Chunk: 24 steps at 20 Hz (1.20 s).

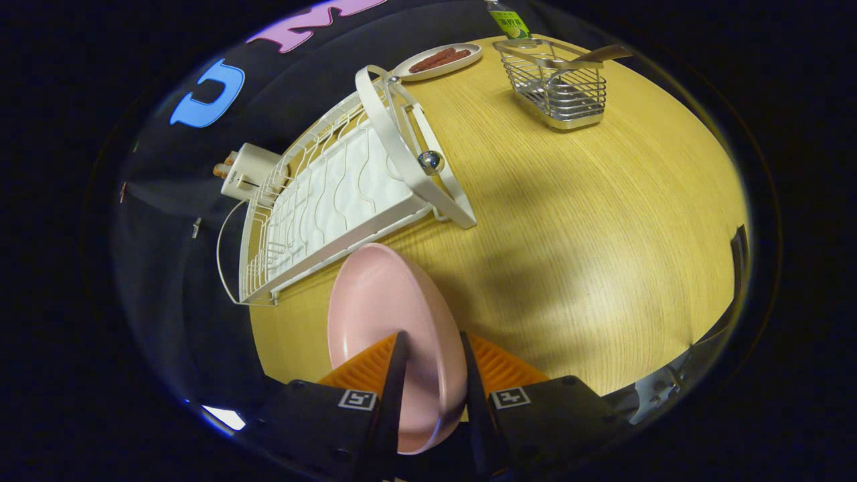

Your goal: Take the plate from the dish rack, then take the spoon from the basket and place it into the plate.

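Fingers (428, 375) of mine pinch the pink plate (385, 314) by its rim, tilted on edge, clear of the dish rack (335, 194) just ahead. Far beyond, the spoon (602, 53) waits in the wire basket (556, 87).

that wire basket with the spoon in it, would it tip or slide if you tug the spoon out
The basket is thin open wire, so it is probably light and may slide on the smooth wooden table. The spoon leans over its rim, so a sideways pull could tip it. The gripper is shut on the pink plate.
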### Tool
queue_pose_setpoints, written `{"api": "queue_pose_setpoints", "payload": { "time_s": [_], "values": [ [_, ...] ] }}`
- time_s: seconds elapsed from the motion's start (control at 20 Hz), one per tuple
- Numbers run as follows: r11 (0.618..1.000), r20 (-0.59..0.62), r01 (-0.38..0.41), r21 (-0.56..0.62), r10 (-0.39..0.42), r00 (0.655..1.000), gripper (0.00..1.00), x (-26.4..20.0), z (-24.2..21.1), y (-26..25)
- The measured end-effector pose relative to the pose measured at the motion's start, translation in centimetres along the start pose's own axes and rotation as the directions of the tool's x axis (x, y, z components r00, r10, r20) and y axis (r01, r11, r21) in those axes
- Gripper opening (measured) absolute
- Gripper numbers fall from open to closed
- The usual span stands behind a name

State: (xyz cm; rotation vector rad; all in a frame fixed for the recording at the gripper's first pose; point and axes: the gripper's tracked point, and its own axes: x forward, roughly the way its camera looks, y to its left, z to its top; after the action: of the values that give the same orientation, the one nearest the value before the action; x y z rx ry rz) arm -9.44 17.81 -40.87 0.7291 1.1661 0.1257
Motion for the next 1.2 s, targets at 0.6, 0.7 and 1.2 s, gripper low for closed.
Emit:
{"api": "queue_pose_setpoints", "payload": {
  "time_s": [0.6,0.7,1.2],
  "values": [
    [0.988,0.181,0.041,-0.151,-0.013,0.983,0.73,-5.5,5.2,-1.6],
    [0.977,0.261,0.057,-0.204,-0.001,0.965,0.76,-8.1,7.3,-1.9],
    [0.887,0.525,0.296,-0.354,-0.073,0.848,0.73,-16.0,20.2,-7.6]
  ]
}}
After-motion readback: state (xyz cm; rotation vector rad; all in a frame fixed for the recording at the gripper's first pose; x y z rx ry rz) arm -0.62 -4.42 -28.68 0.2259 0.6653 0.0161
